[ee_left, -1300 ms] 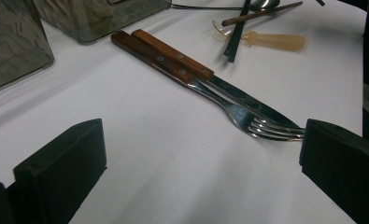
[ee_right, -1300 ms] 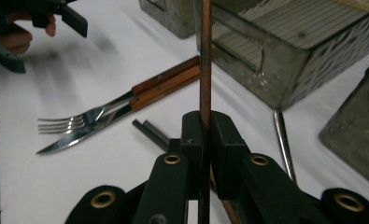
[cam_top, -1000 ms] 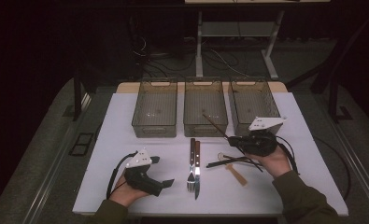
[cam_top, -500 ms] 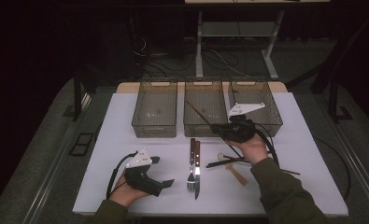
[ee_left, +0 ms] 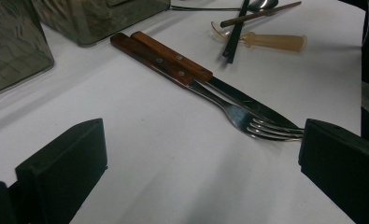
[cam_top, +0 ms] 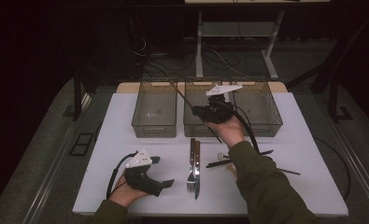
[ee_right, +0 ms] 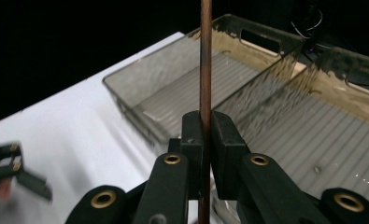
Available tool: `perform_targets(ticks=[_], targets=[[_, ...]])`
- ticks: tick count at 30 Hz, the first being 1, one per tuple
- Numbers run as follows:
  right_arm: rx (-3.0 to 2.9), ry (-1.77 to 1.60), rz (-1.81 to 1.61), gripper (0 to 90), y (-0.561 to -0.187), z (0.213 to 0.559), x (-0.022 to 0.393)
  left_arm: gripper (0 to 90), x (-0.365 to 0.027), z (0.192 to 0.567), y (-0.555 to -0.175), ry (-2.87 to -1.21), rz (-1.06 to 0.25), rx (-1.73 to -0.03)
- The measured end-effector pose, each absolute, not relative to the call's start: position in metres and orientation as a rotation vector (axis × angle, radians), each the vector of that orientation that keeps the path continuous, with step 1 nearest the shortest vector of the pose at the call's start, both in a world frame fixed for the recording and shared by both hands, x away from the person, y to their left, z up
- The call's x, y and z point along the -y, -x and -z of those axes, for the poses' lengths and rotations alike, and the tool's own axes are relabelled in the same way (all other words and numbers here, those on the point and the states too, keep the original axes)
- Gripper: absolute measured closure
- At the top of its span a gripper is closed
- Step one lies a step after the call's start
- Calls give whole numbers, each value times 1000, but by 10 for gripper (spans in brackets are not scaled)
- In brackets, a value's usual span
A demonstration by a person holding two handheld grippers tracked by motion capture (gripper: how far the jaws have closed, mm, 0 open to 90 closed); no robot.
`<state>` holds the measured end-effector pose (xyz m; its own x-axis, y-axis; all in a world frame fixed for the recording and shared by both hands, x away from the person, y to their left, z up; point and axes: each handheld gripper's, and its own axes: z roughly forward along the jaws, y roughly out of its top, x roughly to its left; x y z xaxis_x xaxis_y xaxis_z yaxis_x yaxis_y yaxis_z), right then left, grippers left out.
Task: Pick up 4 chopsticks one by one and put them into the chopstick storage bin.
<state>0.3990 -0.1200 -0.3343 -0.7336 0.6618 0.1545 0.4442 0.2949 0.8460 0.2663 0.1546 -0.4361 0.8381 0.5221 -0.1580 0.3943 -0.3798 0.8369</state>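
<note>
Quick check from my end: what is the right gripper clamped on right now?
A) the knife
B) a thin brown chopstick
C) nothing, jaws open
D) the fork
B: in the right gripper view the right gripper has its jaws pressed together on a thin brown chopstick; the fork and knife lie on the table.

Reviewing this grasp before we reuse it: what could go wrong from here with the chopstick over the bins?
1. The right gripper pinches the thin chopstick on a short stretch only; the long free end could pivot or slip.
2. That end juts toward the left bin, so it might catch a bin rim.
3. The sleeve hangs over the loose utensils and could drag them.
</note>
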Motion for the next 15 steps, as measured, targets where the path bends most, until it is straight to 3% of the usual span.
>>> perform_targets(ticks=[15], targets=[[-2308,-1102,-1417,842,-442,336,59,0,-154,436,-267,-2030,-158,-656]])
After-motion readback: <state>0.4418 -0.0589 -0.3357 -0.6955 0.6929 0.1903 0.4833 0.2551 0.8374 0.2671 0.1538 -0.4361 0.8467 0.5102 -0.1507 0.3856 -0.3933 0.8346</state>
